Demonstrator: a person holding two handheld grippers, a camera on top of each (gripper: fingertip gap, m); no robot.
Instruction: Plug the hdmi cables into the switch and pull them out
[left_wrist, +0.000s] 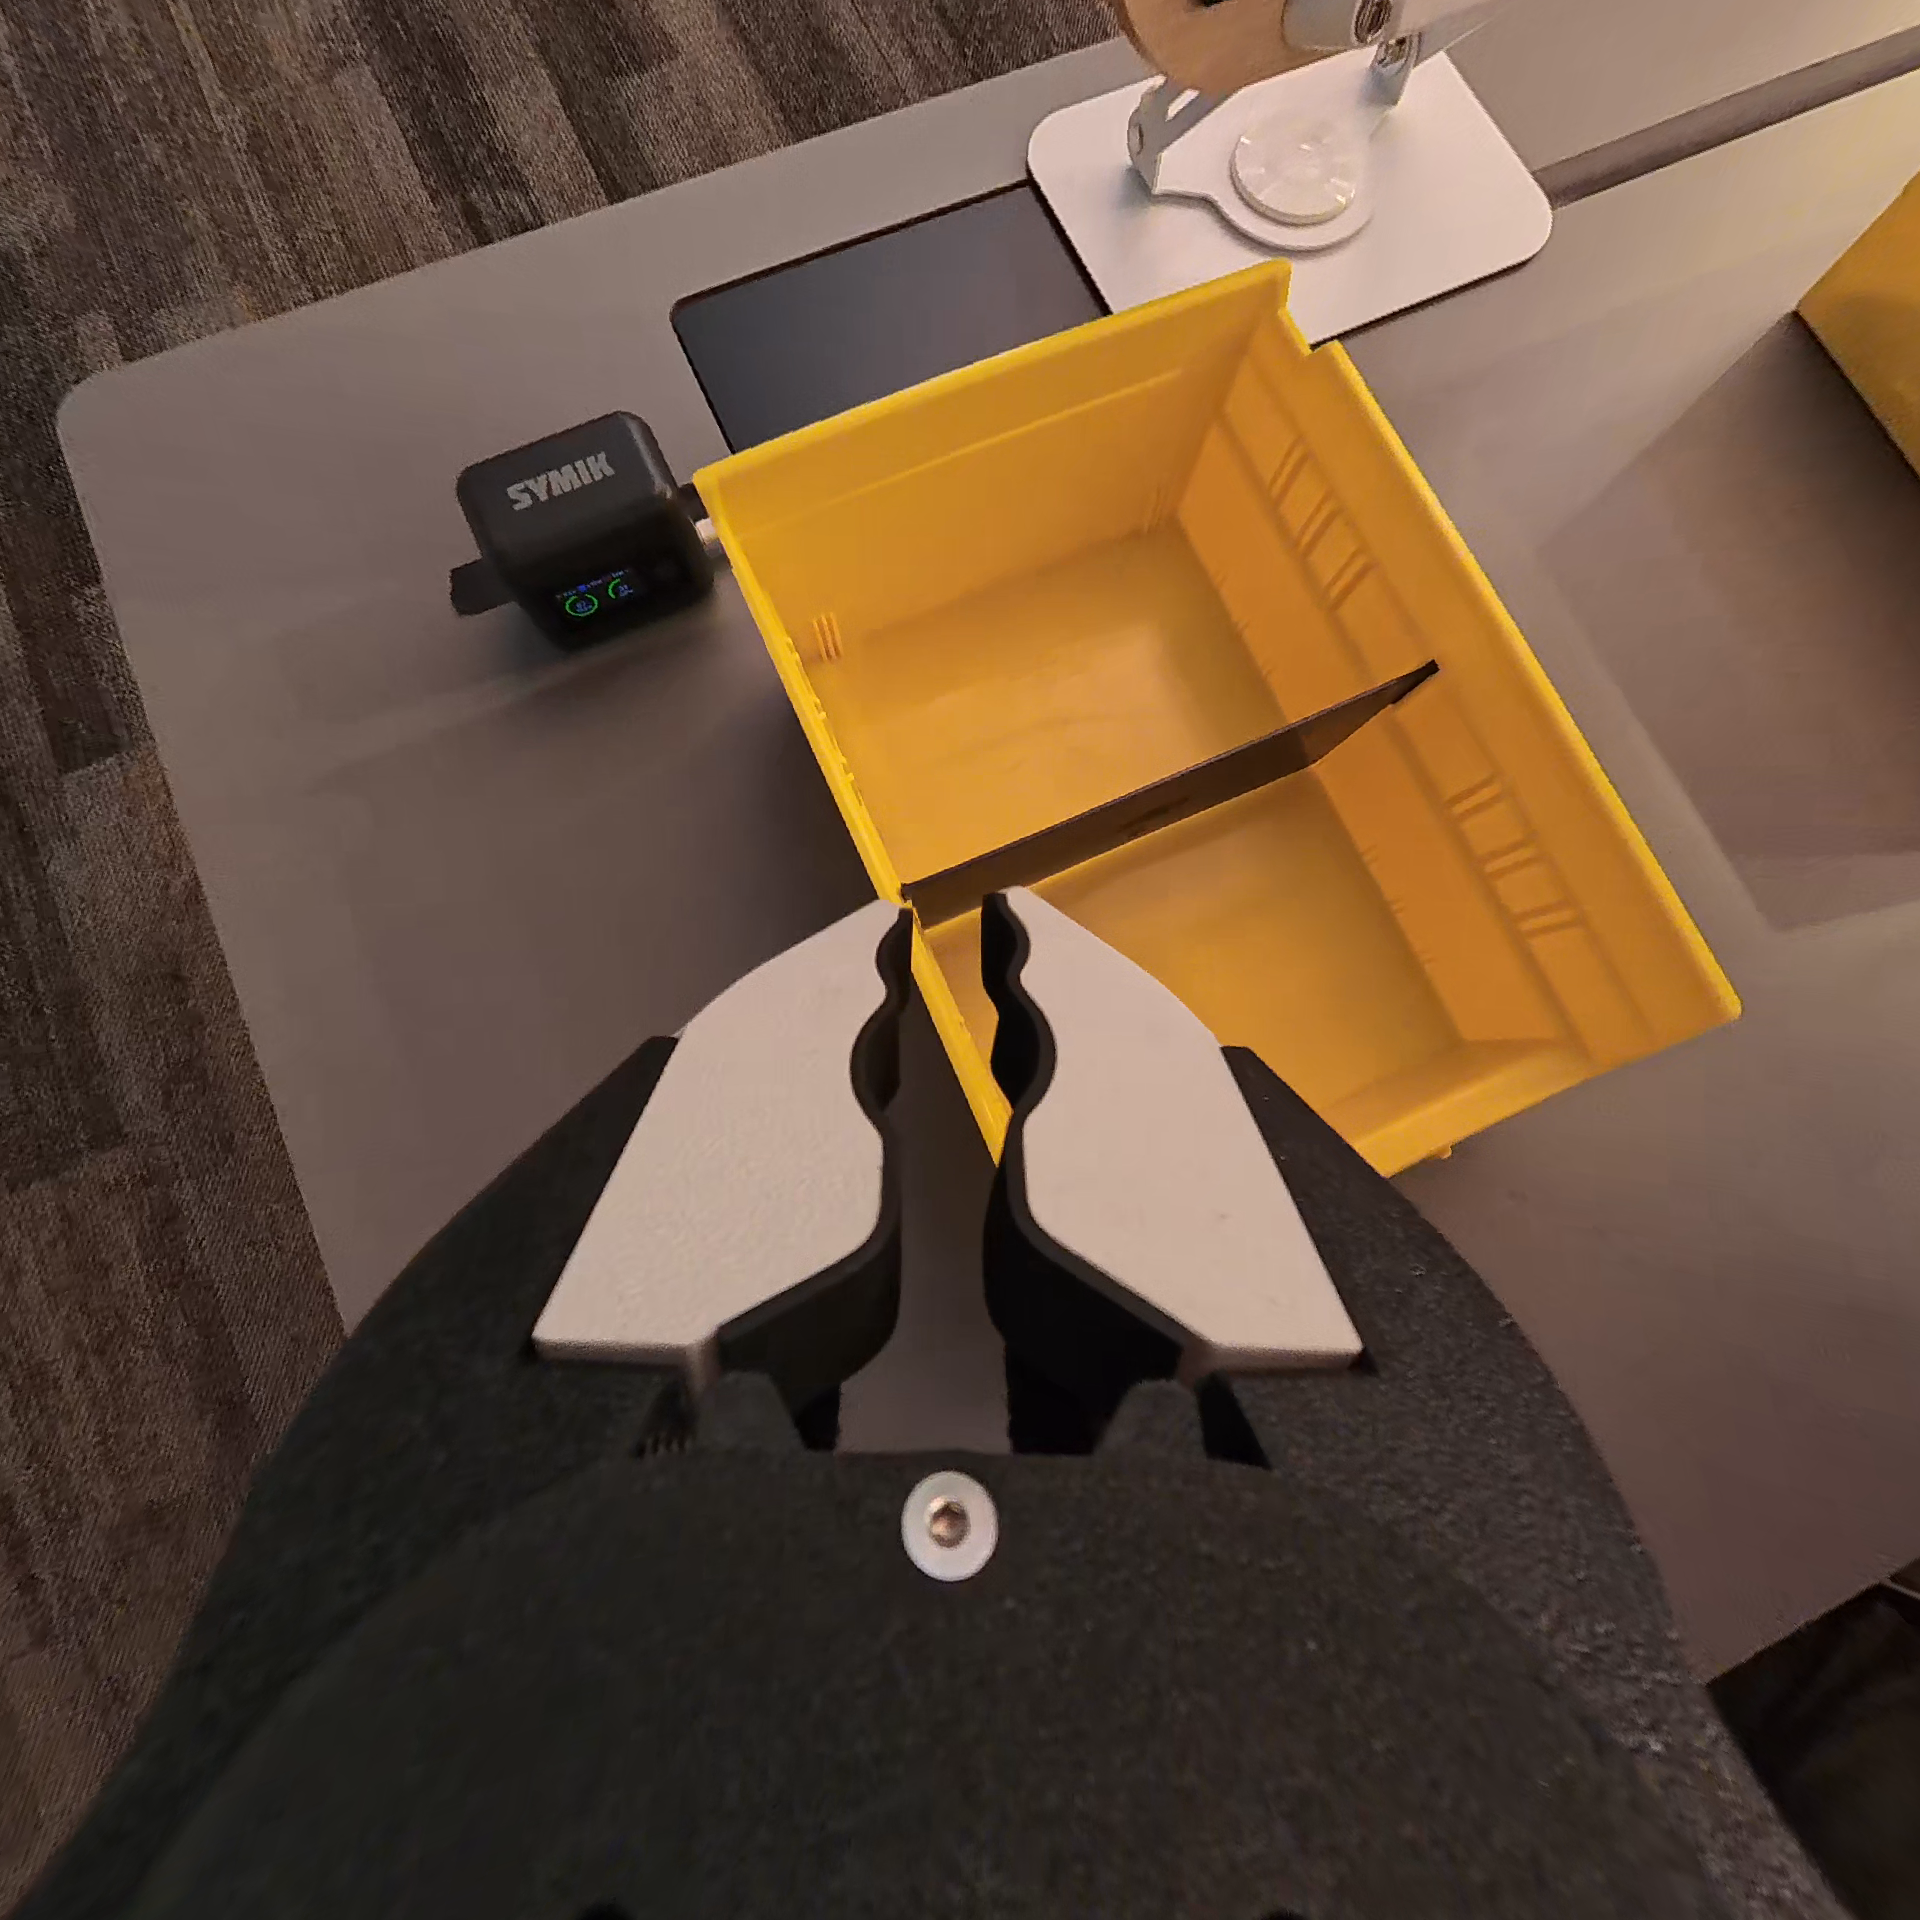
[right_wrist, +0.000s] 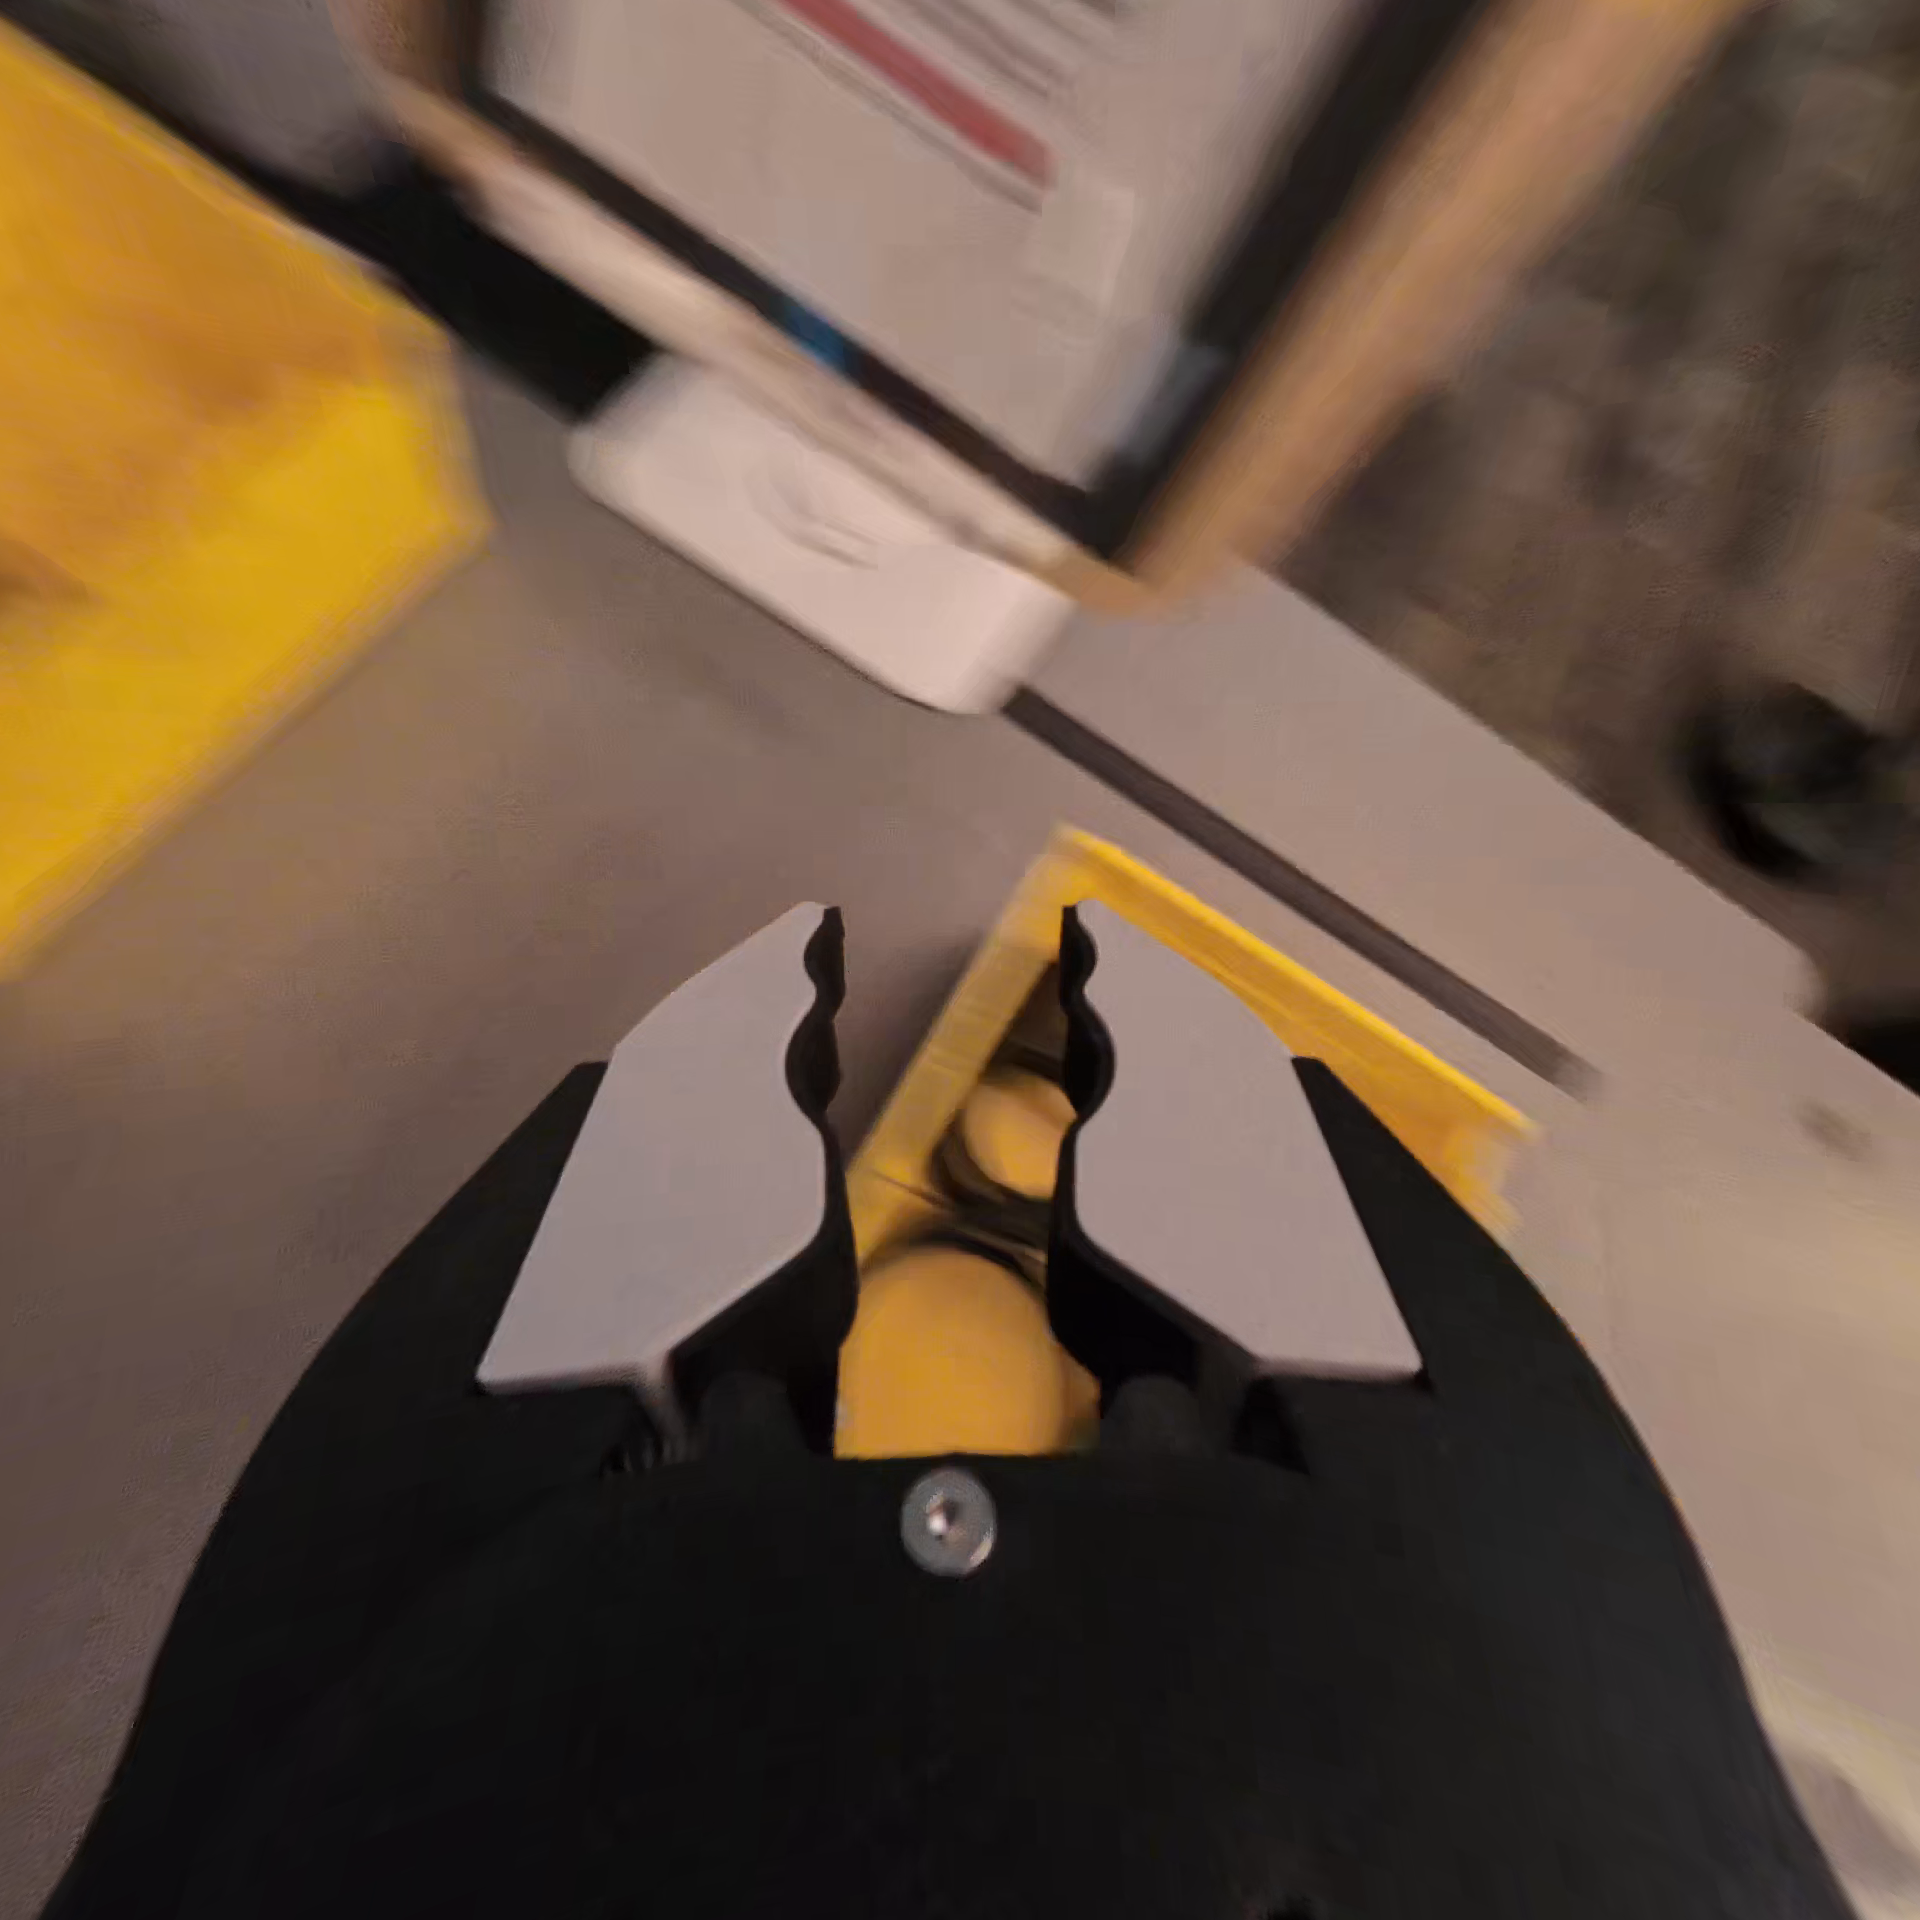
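Left tongs (left_wrist: 943, 914) hover with a narrow gap between the tips, straddling the near rim of a yellow bin (left_wrist: 1299, 665) but not pinching it; nothing is held. That bin sits on the grey tabletop (left_wrist: 436, 883), has a black divider (left_wrist: 1174, 790) across it and looks empty. Beside its far left corner lies a small black box with a lit display (left_wrist: 582, 530), a dark flat pad (left_wrist: 883, 312) behind it, and a white stand base (left_wrist: 1288, 177) farther back.

Right tongs (right_wrist: 948, 914) are spread apart and empty above a second yellow bin (right_wrist: 1247, 966) holding rounded yellowish things (right_wrist: 951, 1351) that I cannot identify; the view is heavily smeared by motion.

No hdmi cable or switch is visible in either view, so the work in hand seems to be locating them. Doing that well would mean slowing the right hand until its view sharpens, then lifting the left clear of the bin rim before reaching, so the bin is not dragged along.
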